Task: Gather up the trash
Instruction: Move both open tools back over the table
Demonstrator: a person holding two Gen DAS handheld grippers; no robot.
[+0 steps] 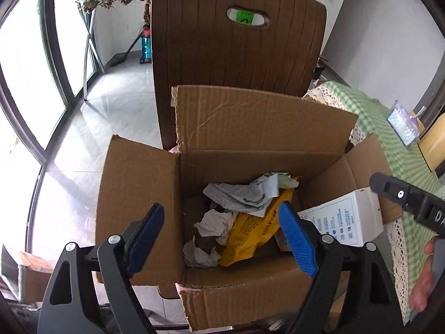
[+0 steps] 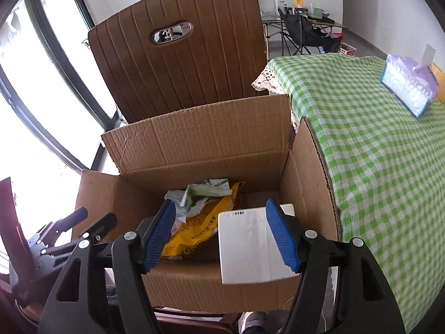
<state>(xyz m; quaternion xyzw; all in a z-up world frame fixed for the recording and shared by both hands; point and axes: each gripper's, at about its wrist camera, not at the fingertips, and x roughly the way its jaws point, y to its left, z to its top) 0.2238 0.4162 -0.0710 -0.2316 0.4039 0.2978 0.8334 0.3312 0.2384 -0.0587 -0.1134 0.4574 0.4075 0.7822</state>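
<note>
Drop-off step, nearly done by the look of it. Left gripper (image 1: 222,239) hovers over the open brown cardboard box (image 2: 194,142), blue pads spread, nothing held. Inside, from the left wall: crumpled white tissue (image 1: 214,222), yellow plastic snack bag (image 1: 250,233), grey-white printed wrapper (image 1: 242,194) on top. Right gripper (image 2: 222,236) also spread, above the white rectangular carton (image 2: 244,247), which leans at the box's right wall, apparently released. Next: probably pull back and look over the green checked tablecloth (image 2: 375,167) for more trash.

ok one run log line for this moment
left claw: open | right claw: open | white box: in cardboard box
</note>
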